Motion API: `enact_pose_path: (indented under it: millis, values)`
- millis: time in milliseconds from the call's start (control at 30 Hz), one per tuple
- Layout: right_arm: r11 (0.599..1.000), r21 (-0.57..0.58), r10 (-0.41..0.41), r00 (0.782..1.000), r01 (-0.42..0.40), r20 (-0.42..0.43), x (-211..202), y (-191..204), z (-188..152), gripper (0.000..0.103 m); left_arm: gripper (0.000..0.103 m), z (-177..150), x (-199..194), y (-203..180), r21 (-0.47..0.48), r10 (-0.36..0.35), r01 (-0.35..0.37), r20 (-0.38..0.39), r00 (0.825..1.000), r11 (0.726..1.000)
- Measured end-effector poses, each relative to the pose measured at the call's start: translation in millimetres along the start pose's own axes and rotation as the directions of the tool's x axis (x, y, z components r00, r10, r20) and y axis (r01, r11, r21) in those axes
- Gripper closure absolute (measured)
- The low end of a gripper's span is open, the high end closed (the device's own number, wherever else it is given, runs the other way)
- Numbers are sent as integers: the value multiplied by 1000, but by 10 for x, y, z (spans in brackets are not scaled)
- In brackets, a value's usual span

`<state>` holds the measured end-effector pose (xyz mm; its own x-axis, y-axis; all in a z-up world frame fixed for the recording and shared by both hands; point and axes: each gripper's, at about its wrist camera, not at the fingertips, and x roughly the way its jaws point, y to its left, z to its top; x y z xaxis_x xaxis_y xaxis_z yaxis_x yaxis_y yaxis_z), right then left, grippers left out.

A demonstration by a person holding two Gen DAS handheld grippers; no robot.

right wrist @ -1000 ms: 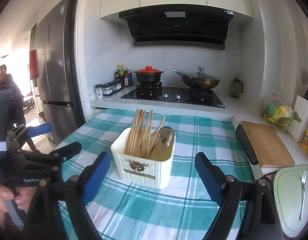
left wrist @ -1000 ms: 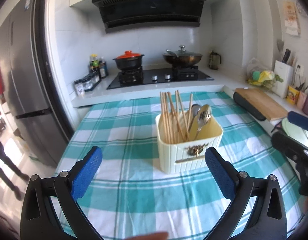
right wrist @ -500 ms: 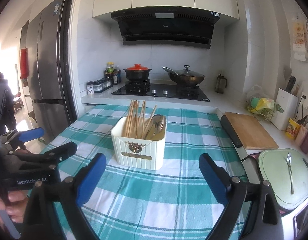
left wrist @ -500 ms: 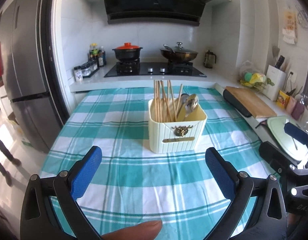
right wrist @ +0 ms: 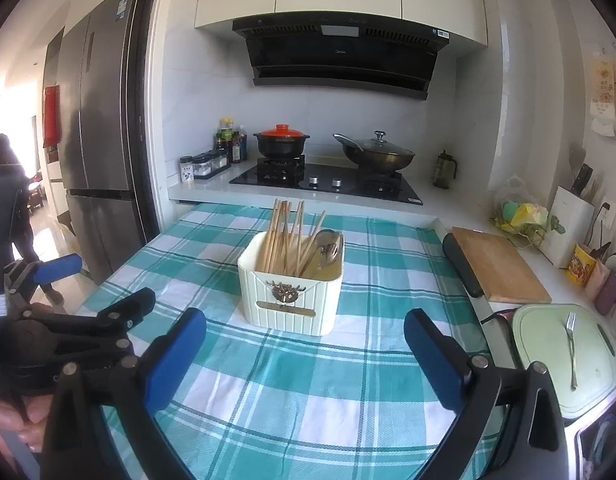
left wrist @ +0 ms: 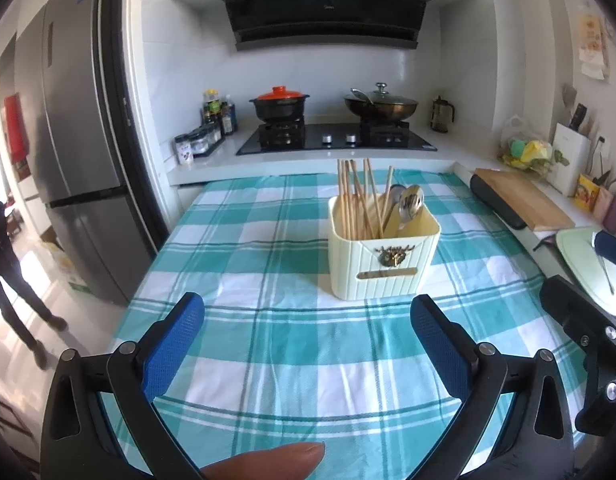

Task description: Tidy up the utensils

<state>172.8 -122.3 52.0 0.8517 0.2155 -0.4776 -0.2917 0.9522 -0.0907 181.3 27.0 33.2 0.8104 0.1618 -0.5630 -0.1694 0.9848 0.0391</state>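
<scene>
Kitchen counters and a hob are seen behind a table [left wrist: 244, 364] spread with teal check cloth. One cream utensil holder [right wrist: 290, 294] is stood mid-table, packed with roughly ten wooden chopsticks [right wrist: 286, 236] and about two metal spoons [right wrist: 327, 246]. One fork [right wrist: 571, 350] is left on a pale green board [right wrist: 547, 376] at the right. Being thin, stiff and slippery, it is best pinched mid-handle. Left gripper [left wrist: 308, 344] and right gripper [right wrist: 306, 354] are held wide and empty, the right's jaws just widened

Bright daylight, sharp focus, fisheye-warped edges
</scene>
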Motion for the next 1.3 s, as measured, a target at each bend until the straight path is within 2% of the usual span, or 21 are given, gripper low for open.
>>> enact_pose_path:
  millis: [1300]
  values:
    - [1000,-8,0,1000,0,-12,-79,65,2,2,0,27,-104,0,4,-5,5,17,1000,1000]
